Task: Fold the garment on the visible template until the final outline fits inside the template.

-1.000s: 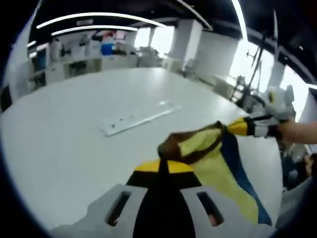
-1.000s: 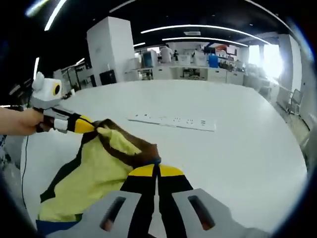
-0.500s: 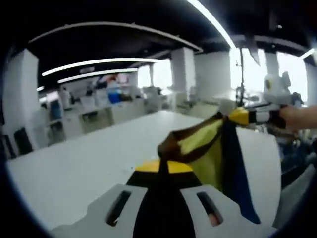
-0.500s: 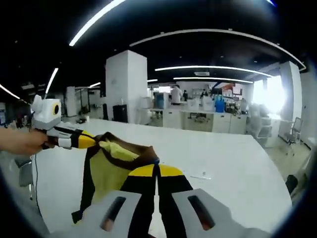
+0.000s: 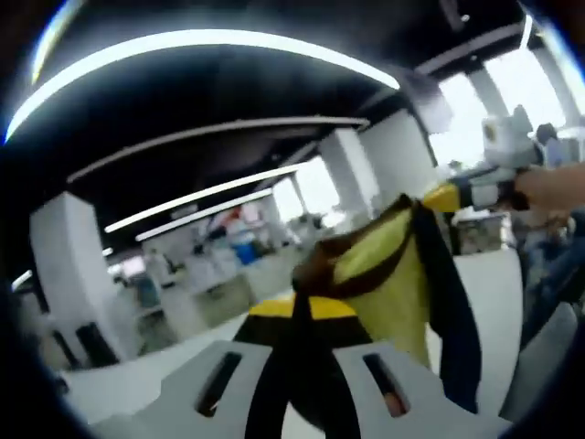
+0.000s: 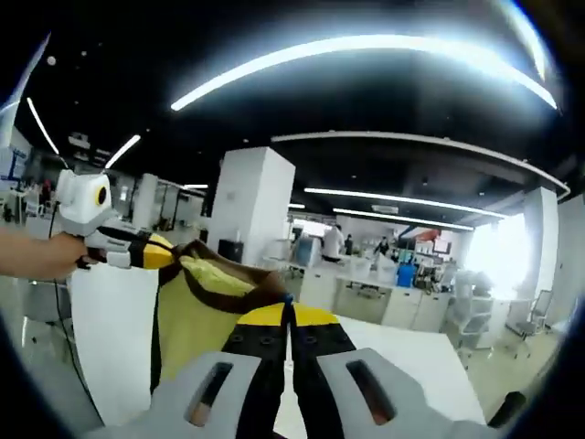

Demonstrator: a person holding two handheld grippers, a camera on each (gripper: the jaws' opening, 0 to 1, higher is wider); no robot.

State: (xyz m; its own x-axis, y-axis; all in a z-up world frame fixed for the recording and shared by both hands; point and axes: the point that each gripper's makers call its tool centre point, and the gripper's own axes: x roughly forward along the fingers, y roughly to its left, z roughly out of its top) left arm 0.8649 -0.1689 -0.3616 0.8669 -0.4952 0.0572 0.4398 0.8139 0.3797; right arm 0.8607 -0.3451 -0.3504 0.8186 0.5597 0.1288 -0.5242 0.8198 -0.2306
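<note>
A yellow garment (image 5: 388,279) with brown trim and a dark blue panel hangs in the air between the two grippers. In the left gripper view my left gripper (image 5: 302,302) is shut on one brown-trimmed corner, and the right gripper (image 5: 448,195) holds the other corner at the upper right. In the right gripper view my right gripper (image 6: 288,311) is shut on the garment (image 6: 187,325), and the left gripper (image 6: 151,251), held by a hand, pinches it at the left. The cloth hangs down from both grips above the white table (image 6: 114,347).
Both views tilt up toward a dark ceiling with long light strips (image 6: 366,50). A white pillar (image 6: 256,206), desks and people stand far back in the room. A bright window (image 5: 539,87) lies at the right of the left gripper view.
Both grippers have risen and tilted upward with the garment held between them. The table and the white strip on it have dropped out of sight, and the cloth now hangs freely.
</note>
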